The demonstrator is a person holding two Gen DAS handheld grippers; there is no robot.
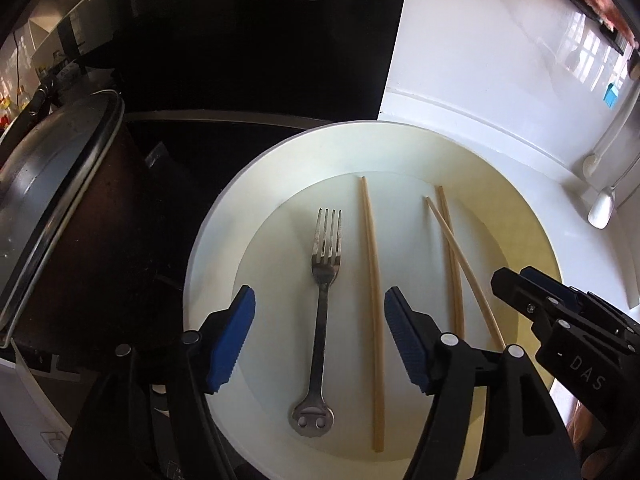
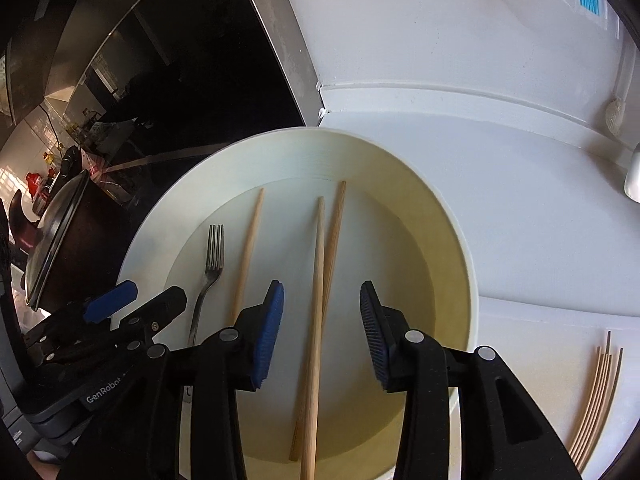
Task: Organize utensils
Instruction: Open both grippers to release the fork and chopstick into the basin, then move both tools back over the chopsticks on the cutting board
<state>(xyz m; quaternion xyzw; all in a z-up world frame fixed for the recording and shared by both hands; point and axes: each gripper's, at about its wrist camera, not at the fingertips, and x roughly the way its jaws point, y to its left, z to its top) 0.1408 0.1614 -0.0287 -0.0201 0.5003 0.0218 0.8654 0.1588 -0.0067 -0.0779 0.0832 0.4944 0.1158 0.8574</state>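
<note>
At far left we see a dark pot [image 1: 100, 216] with a domed, metal-rimmed lid [image 1: 48, 200], on glossy black glass. Beside it sits a round, smooth cream plate [image 1: 224, 216] with a shallow well. In the well, left to right, lie a thin steel fork [image 1: 322, 304] with a cut-out handle end, one straight, matte wooden chopstick [image 1: 374, 300], then two crossed chopsticks [image 1: 454, 256]. Our left gripper [image 1: 320, 334] hangs wide open over the fork, its ribbed blue pads [image 1: 232, 340] touching nothing. Our right gripper [image 2: 322, 332] straddles the crossed pair, jaws wide. On the white counter [image 2: 520, 220] at right, thin skewers [image 2: 596, 392] fan out.
</note>
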